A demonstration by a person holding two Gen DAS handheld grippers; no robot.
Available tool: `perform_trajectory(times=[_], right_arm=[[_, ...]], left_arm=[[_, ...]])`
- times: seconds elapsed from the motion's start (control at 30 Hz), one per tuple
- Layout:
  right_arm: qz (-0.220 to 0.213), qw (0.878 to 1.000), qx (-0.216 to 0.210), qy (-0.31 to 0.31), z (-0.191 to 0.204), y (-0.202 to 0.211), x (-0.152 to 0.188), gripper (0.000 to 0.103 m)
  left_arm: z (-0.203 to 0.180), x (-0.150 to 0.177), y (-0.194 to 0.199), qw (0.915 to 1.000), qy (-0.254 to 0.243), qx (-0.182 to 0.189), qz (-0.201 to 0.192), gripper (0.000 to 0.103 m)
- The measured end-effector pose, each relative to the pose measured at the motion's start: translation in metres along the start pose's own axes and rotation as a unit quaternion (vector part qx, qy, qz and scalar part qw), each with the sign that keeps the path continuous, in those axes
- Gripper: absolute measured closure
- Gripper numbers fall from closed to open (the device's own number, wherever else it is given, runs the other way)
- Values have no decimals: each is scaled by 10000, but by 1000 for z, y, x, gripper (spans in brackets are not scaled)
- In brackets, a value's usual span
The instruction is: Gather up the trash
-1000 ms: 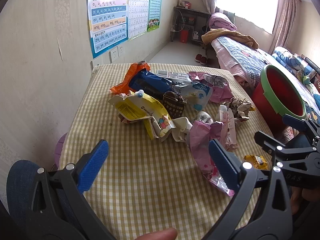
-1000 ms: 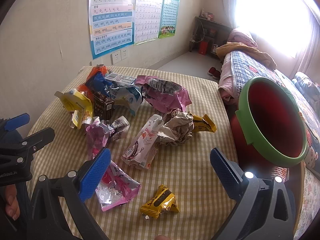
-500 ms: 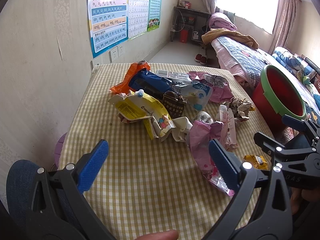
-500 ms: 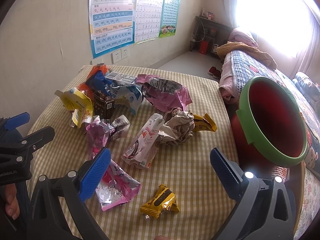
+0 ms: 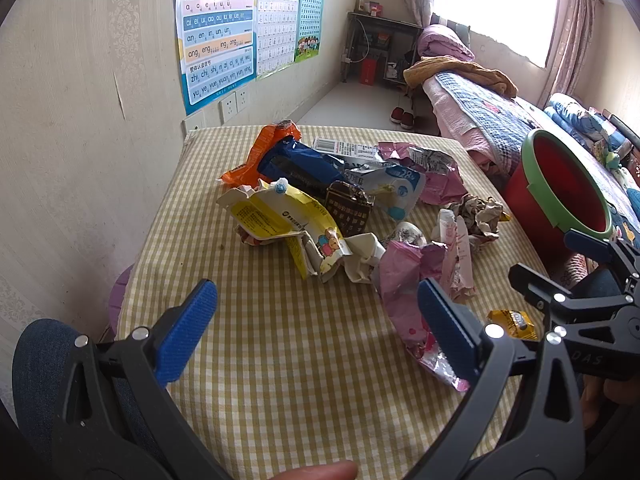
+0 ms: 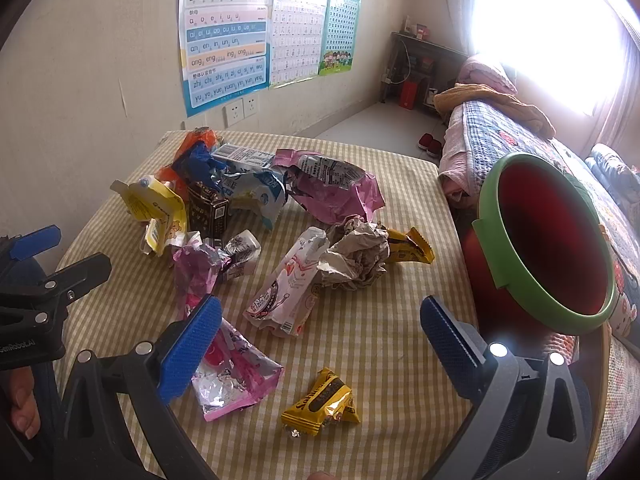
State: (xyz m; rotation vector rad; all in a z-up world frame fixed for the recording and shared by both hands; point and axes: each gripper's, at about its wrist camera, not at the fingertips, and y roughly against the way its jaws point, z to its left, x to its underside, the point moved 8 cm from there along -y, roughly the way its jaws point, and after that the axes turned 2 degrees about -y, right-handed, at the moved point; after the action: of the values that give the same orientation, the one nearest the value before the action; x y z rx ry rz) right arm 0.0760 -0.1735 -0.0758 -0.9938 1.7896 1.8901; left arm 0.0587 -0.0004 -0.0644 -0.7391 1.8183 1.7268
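Note:
Several wrappers lie on the checked table (image 5: 280, 360): a yellow carton (image 5: 276, 216), a blue bag (image 5: 300, 164), a pink bag (image 6: 336, 192), crumpled paper (image 6: 356, 256), a white-pink packet (image 6: 288, 288), a pink foil wrapper (image 6: 232, 376) and a small yellow candy wrapper (image 6: 320, 404). My left gripper (image 5: 316, 320) is open and empty above the near table. My right gripper (image 6: 320, 332) is open and empty, just above and behind the yellow candy wrapper. The red bin with a green rim (image 6: 552, 240) stands at the table's right edge.
A wall with posters (image 6: 224, 40) runs along the left. A bed (image 5: 480, 108) lies beyond the bin. The table's right edge (image 6: 452, 216) drops off beside the bin. Each gripper shows in the other's view at the side.

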Motion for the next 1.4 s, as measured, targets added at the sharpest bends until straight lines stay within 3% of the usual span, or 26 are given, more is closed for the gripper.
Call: perform_trajectory(times=[0.47, 0.73, 1.1, 1.4], right_arm=[[129, 9999, -54, -89, -4, -5, 2, 7], [252, 9988, -93, -399, -19, -7, 2, 7], [1124, 9924, 34, -494, -35, -23, 32, 7], [1872, 9805, -69, -598, -38, -35, 61, 7]], left_arm=[[2, 2, -5, 9998, 93, 63, 135, 5], [-10, 6, -11, 9985, 61, 406, 361, 5], [-34, 21, -34, 9913, 43, 881, 979, 6], [-49, 24, -54, 9837, 127, 1176, 1352, 12]])
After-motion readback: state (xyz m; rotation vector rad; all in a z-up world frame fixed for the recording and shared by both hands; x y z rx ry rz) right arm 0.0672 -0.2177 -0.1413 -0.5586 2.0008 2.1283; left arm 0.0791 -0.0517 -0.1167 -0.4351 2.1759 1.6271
